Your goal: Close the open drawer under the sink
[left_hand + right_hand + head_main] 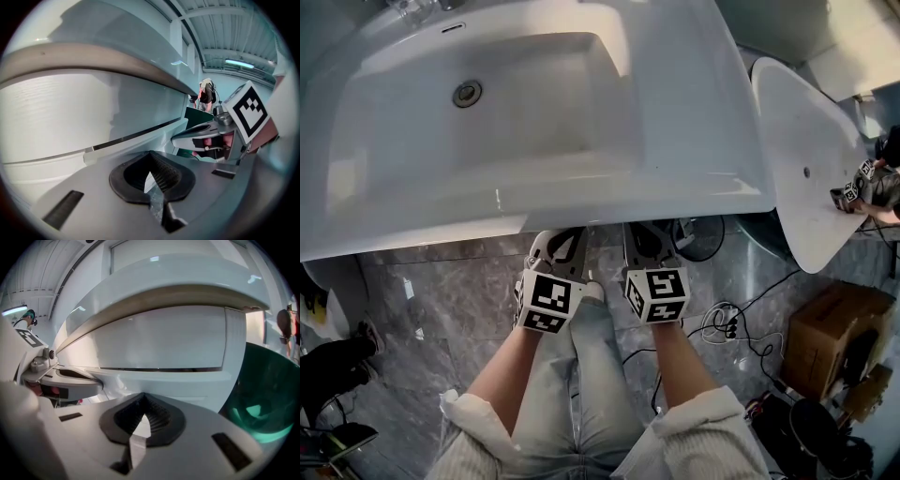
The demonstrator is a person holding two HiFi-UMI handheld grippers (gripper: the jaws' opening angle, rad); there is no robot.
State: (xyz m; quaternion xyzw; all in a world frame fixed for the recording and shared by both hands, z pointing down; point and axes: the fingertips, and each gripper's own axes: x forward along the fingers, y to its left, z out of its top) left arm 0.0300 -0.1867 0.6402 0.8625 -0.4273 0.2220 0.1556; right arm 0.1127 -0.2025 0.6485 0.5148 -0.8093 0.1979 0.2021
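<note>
Both your left gripper and right gripper have their jaws pressed together on nothing, tips tucked under the near rim of the sink. From above the sink hides the drawer. Its white front faces both grippers close up, but contact is unclear.

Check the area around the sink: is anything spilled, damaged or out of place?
Nothing looks spilled or damaged, and the sink is empty. The only untidy part is the floor right of the person's legs: loose cables lie tangled there, next to a cardboard box.
</note>
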